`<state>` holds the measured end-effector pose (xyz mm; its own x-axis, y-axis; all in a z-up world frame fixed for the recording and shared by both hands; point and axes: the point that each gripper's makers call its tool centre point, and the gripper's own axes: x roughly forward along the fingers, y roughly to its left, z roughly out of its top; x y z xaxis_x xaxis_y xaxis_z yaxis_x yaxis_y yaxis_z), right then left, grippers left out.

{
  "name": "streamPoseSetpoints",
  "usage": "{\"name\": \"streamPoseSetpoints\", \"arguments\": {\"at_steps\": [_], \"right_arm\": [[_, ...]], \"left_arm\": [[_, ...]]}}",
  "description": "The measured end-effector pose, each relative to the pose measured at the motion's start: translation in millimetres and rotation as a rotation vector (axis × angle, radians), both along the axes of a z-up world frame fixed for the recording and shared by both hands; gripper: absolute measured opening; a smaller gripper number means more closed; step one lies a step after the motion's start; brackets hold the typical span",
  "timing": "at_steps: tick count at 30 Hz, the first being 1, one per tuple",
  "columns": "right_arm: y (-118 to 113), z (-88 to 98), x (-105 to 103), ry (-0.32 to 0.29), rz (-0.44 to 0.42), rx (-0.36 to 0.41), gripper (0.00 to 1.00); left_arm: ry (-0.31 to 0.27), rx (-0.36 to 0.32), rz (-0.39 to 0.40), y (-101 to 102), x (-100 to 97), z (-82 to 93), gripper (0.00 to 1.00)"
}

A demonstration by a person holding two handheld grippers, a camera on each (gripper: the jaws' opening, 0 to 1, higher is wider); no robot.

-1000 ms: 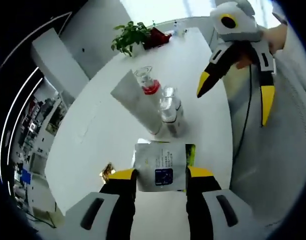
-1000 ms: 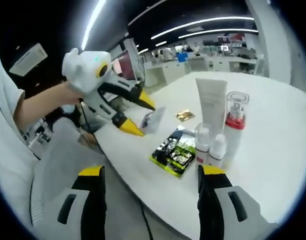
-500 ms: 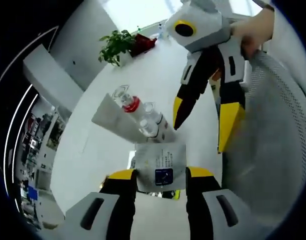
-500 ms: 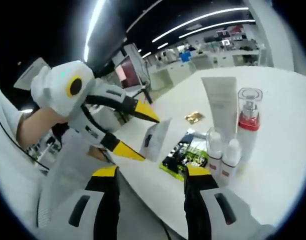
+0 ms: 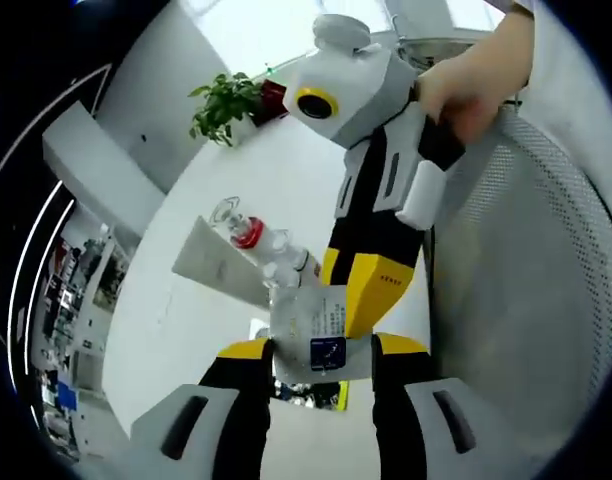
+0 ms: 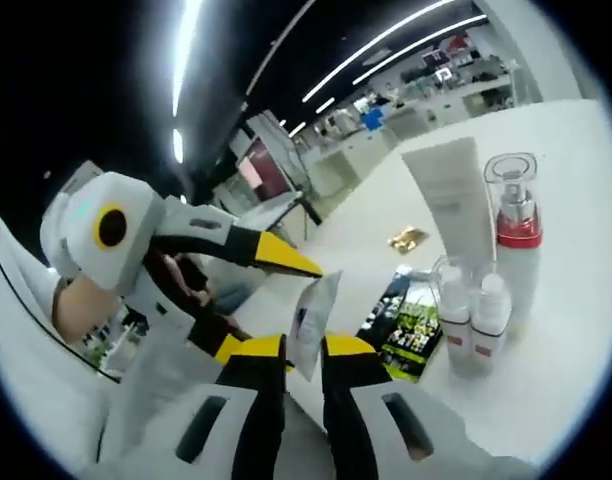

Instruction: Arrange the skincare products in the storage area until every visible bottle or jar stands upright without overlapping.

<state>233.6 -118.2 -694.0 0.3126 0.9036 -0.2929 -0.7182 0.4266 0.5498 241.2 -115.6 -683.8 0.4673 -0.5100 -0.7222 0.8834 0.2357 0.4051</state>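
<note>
a: so, where's the sachet (image 5: 322, 333)?

b: pinched between the jaws of the left tool (image 5: 323, 349), held above the counter (image 5: 286, 190). the right tool (image 5: 363, 290) comes down from the upper right of the left gripper view, its yellow tips against the sachet's top edge.

a: and from the other side?

b: in the right gripper view the right tool (image 6: 289, 350) has its jaws pressed onto the sachet (image 6: 313, 321), while the left tool (image 6: 256, 300) grips it from the left, a hand (image 6: 81, 300) behind it.

a: the rest?

b: on the counter (image 6: 576, 330) a white tube (image 6: 449, 205) stands cap down, just beside a pump bottle (image 6: 517, 250) with a red collar. two small bottles (image 6: 473, 322) stand upright in front, touching each other. a green packet (image 6: 411, 322) lies flat beside them, and a gold sachet (image 6: 408, 238) farther back. a plant (image 5: 224, 100) sits at the counter's far end.
</note>
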Motion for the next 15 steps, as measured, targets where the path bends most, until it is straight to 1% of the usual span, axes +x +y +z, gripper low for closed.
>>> {"name": "streamPoseSetpoints", "arguments": {"at_steps": [1,2,4,5,6,7,10,12,13,14,15], "right_arm": [[2.1,3.8,-0.6,0.011,-0.004,0.044,0.05],[1.9,2.9,0.1,0.025,-0.012,0.049,0.03],[1.8,0.1,0.0,0.029,-0.007,0.045,0.02],[3.3,2.2,-0.8,0.043,-0.003,0.069,0.01],[3.1,2.0,-0.1,0.050,-0.008,0.072,0.01],[2.0,1.6,0.2,0.039,-0.010,0.061,0.01],[-0.4,5.6,2.4,0.040,-0.028,0.089,0.01],[-4.3,7.5,6.7,0.053,-0.054,0.117,0.01],[-6.0,11.3,9.8,0.068,-0.080,0.155,0.01],[-6.3,12.9,10.3,0.077,-0.086,0.172,0.01],[-8.8,17.9,13.1,0.106,-0.116,0.226,0.01]], "left_arm": [[-0.003,-0.005,0.005,0.0,0.8,0.2,0.42],[0.000,-0.008,0.009,0.3,1.0,0.0,0.42],[0.010,-0.015,0.018,1.6,1.2,-1.5,0.42],[0.011,-0.021,0.023,1.7,1.6,-2.1,0.42],[0.012,-0.025,0.028,2.1,2.0,-2.1,0.41],[0.016,-0.032,0.034,2.4,2.3,-2.0,0.42],[0.016,-0.058,0.067,4.8,6.2,0.3,0.43],[0.026,-0.110,0.112,6.6,9.8,3.8,0.46],[0.043,-0.141,0.137,7.5,10.2,4.7,0.49],[0.061,-0.170,0.162,8.8,10.4,5.2,0.52],[0.084,-0.225,0.203,10.8,11.5,6.8,0.54]]}}
